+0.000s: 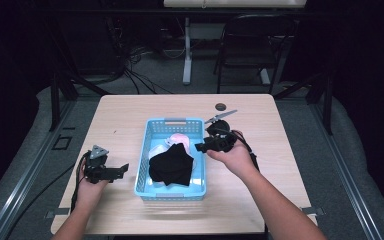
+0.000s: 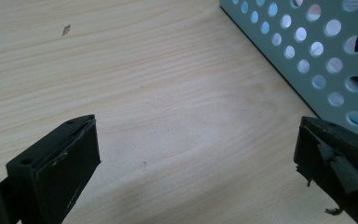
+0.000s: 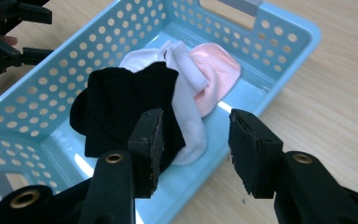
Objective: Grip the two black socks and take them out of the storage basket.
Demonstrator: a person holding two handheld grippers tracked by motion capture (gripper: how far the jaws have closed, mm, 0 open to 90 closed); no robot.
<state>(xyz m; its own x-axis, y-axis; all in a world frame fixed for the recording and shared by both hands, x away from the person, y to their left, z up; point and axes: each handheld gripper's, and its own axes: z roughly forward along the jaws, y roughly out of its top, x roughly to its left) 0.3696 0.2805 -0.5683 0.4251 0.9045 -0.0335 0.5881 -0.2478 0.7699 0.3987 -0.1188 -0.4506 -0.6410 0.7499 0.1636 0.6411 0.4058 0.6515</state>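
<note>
your right gripper [image 1: 206,145] hovers at the right rim of the light blue basket [image 1: 147,150], its jaws apart with nothing between them; in the right gripper view the jaws [image 3: 196,151] frame the basket's near wall and the clothes inside. a black sock [image 3: 121,102] lies on top in the middle of the basket, overlapping a white sock [image 3: 186,93], with a pink sock [image 3: 216,70] touching it toward the handle end. your left gripper [image 1: 117,170] sits low over the wooden surface [image 1: 125,115] just beside the basket's left wall, held by your left hand [image 1: 87,187]. its jaws stand wide and empty [image 2: 196,158], with bare surface between them and the basket's perforated wall [image 2: 317,51] at the upper right.
</note>
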